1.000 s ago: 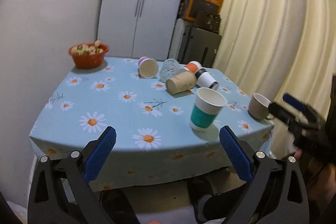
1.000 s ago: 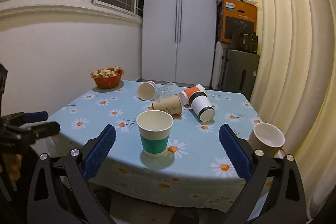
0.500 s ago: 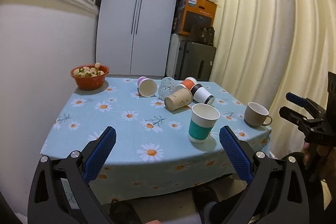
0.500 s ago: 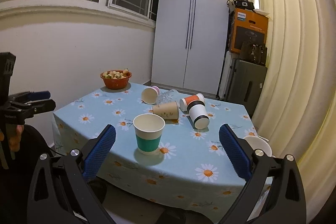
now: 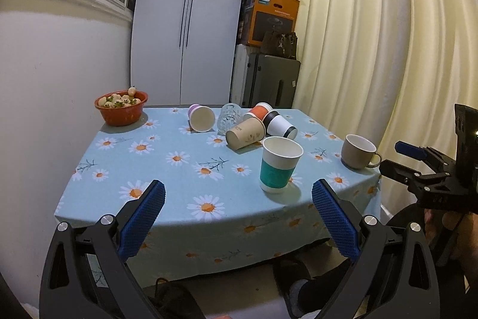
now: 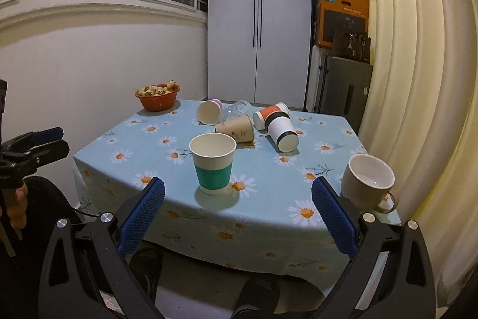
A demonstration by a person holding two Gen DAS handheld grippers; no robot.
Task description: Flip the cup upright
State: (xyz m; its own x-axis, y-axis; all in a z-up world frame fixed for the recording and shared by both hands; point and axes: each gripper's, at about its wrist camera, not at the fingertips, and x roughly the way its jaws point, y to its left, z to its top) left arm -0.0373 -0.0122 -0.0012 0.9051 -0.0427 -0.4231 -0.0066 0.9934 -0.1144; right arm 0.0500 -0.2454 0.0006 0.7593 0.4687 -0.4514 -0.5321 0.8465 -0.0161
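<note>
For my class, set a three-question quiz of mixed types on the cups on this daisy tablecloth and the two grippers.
1. True or false: the teal-banded cup stands upright.
2. Which lies on its side? A) beige mug B) brown paper cup C) red bowl
3. Fill in: both the left gripper and the right gripper are ____ and hold nothing.

Key: 1 true; 2 B; 3 open.

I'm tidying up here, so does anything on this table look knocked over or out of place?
Yes. Toward the back of the table, five cups lie tipped in a cluster: pink cup, clear glass, brown cup, orange cup, black-banded cup. The teal cup and mug stand upright.
</note>
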